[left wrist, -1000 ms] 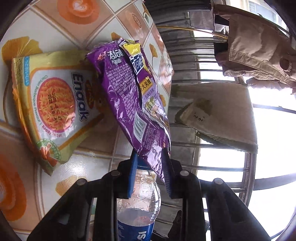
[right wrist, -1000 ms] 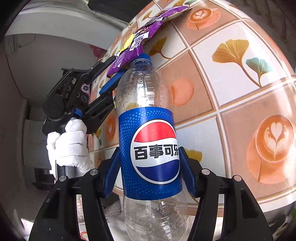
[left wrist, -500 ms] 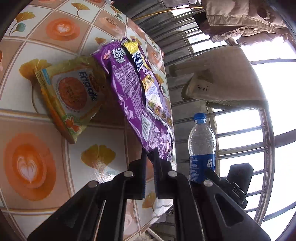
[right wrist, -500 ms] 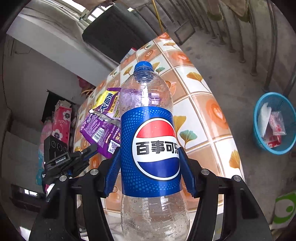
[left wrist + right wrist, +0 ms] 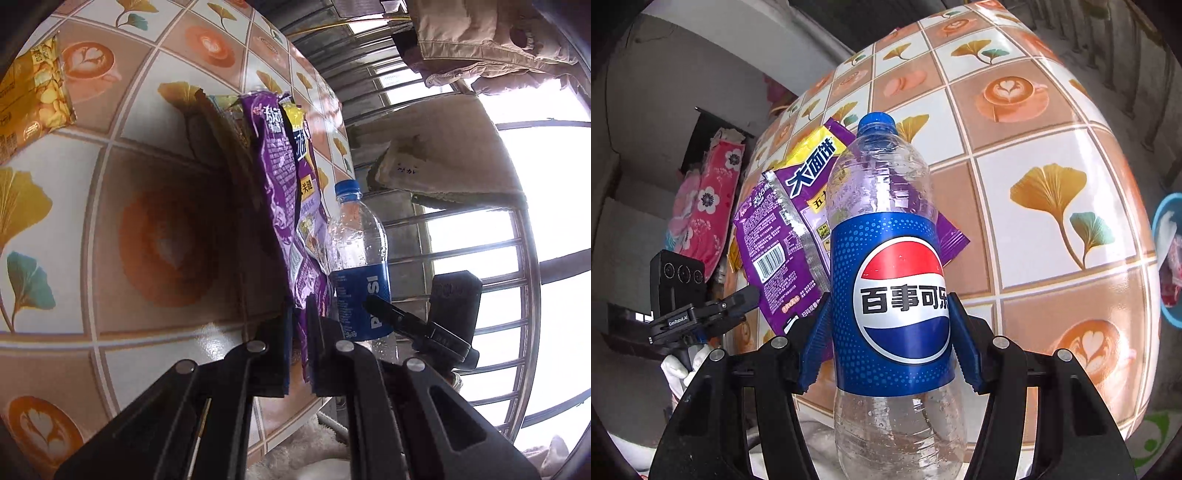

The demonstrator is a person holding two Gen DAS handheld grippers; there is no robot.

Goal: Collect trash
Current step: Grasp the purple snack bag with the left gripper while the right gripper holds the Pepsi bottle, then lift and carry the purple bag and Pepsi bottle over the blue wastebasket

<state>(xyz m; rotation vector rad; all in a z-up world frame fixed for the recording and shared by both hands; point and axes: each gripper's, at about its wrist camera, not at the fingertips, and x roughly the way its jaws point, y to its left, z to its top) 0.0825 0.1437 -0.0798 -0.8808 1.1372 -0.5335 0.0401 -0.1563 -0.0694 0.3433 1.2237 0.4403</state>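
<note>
My left gripper pinches the purple wrapper; my right gripper clamps the Pepsi bottle above the table.

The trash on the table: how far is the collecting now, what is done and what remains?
Done: the blue basket beside the table already holds some wrappers. In hand: the left claw is shut on the purple snack bag, lifted off the table, and the right claw grips the Pepsi bottle. Neither is in the basket yet. Left: a yellow packet lies on the tablecloth.
</note>
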